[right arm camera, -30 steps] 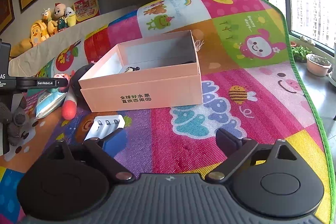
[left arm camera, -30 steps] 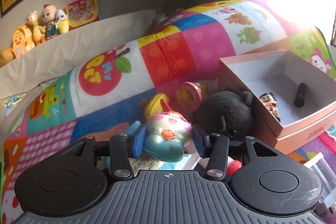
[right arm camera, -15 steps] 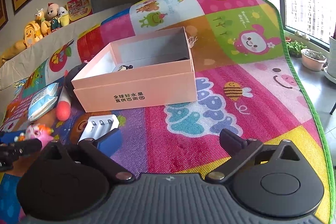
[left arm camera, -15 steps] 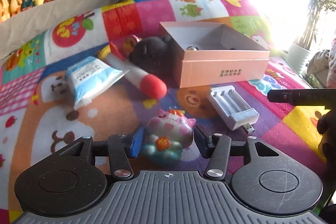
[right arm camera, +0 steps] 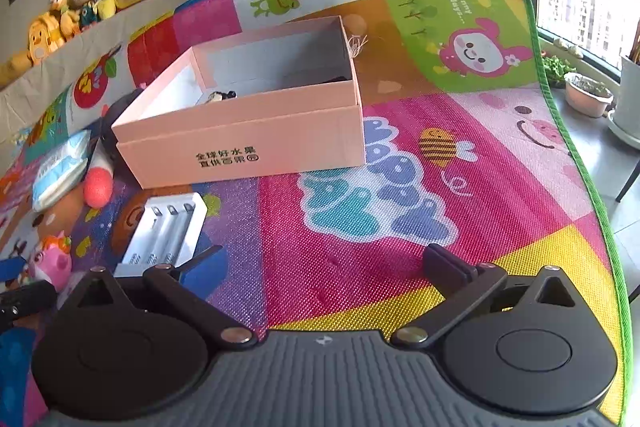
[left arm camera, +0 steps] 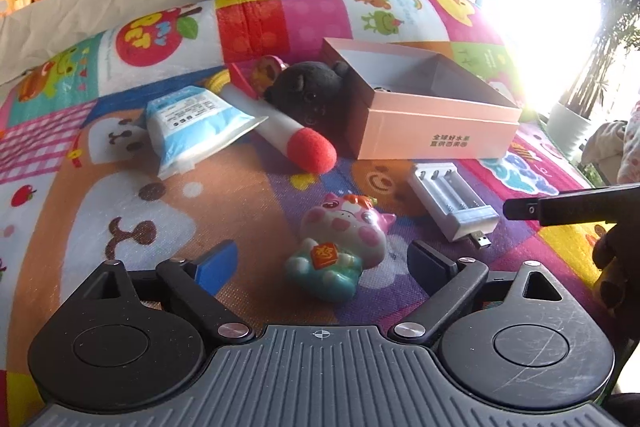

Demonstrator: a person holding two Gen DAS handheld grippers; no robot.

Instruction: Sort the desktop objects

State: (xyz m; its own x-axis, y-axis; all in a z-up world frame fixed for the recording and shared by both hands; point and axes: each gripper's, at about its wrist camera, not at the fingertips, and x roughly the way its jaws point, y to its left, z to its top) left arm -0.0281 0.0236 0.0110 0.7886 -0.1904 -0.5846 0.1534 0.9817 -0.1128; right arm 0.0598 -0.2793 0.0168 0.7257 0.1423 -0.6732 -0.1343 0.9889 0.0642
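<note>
Piggy toy (left arm camera: 340, 251) lay on the bright play mat (left arm camera: 120, 211), right between the spread fingers of the left gripper (left arm camera: 322, 265) — the fingers were wide apart and did not touch it, so the toy was let go. From the toy, a white battery charger (left arm camera: 452, 201) sat at about 2 o'clock, just beside it but apart. A pink box (left arm camera: 436, 135) stood open at 1 o'clock, farther back, with a small figure peeking over its edge. A black plush toy (left arm camera: 308, 95) leaned against the box's left side, at 12 o'clock from the piggy. A white stick with a red foam tip (left arm camera: 288, 135) lay in front of the plush, and a blue and white wipes pack (left arm camera: 192, 123) lay at 10 o'clock, touching the stick. The right gripper (right arm camera: 322, 269) hung over the mat with its fingers wide apart too — it held nothing. In its view the charger (right arm camera: 164, 231) was at 10 o'clock, near its left finger, the pink box (right arm camera: 248, 143) at 11 o'clock, and the piggy (right arm camera: 50, 259) far off at 9 o'clock.
</note>
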